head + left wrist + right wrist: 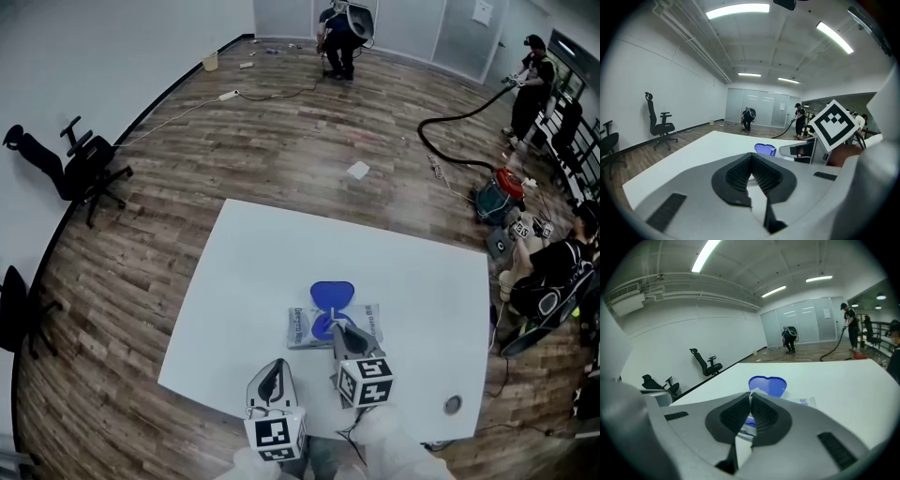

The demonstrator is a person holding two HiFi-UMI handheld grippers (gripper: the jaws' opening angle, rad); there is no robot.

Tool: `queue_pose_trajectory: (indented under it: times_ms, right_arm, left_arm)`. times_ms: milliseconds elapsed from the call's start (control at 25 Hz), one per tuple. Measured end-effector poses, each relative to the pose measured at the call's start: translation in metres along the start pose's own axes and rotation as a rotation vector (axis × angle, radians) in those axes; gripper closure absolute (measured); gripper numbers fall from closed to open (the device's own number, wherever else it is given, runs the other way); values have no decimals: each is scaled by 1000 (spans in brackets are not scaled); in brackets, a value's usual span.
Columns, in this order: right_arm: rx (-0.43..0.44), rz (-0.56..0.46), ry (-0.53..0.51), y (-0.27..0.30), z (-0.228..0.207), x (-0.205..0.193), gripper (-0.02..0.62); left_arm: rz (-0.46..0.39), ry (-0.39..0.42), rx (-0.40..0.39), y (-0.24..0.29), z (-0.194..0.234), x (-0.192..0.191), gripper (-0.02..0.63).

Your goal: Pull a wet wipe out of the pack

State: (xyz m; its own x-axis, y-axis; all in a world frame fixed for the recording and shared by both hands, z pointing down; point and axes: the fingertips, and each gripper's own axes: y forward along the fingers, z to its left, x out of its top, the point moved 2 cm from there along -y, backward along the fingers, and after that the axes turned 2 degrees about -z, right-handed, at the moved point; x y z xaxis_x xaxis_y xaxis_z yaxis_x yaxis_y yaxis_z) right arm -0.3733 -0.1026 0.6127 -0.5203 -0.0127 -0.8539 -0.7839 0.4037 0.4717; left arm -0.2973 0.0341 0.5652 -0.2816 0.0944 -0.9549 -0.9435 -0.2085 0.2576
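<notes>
Right tool [750,398] pinching wipe [752,391], pack [301,330] print unreadable

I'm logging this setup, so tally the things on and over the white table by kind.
Wet wipe pack: 1
Wet wipe, in the right claw: 1
Small round object: 1
Claws, counting the left claw: 2
Total: 5

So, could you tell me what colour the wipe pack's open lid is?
The lid is blue; the right gripper view shows it best.
</notes>
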Motion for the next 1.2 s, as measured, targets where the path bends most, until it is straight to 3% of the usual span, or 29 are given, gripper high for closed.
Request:
queue_pose_trajectory:
  times_ms: [1200]
  right_arm:
    - [-75, -113, -25, -31, -7, 57, 583]
  left_arm:
    - [-45, 15, -41, -6, -12, 20, 611]
